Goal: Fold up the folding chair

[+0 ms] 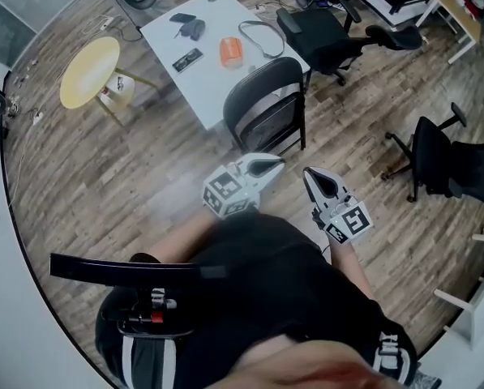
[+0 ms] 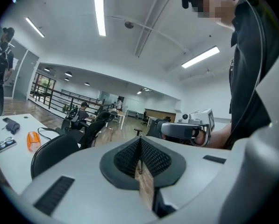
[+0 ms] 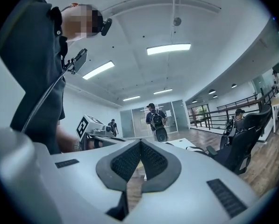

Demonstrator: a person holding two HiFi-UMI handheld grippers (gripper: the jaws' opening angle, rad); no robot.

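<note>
The black folding chair (image 1: pixel 266 108) stands unfolded on the wood floor, its back against the white table (image 1: pixel 213 83). My left gripper (image 1: pixel 277 165) hangs shut and empty just in front of the chair's seat, pointing right. My right gripper (image 1: pixel 310 174) is beside it, also shut and empty, pointing toward the chair. In the left gripper view the shut jaws (image 2: pixel 140 157) meet with nothing between them; the chair's rounded back (image 2: pixel 53 153) shows at the left and the right gripper (image 2: pixel 186 129) ahead. In the right gripper view the shut jaws (image 3: pixel 140 158) are empty, and the left gripper (image 3: pixel 90 129) is at the left.
The white table carries an orange object (image 1: pixel 232 51), a cable and small dark items. A round yellow table (image 1: pixel 89 71) stands at the left. Black office chairs (image 1: pixel 444 160) (image 1: pixel 335 35) stand to the right and behind. People (image 3: pixel 157 120) walk far off by the glass wall.
</note>
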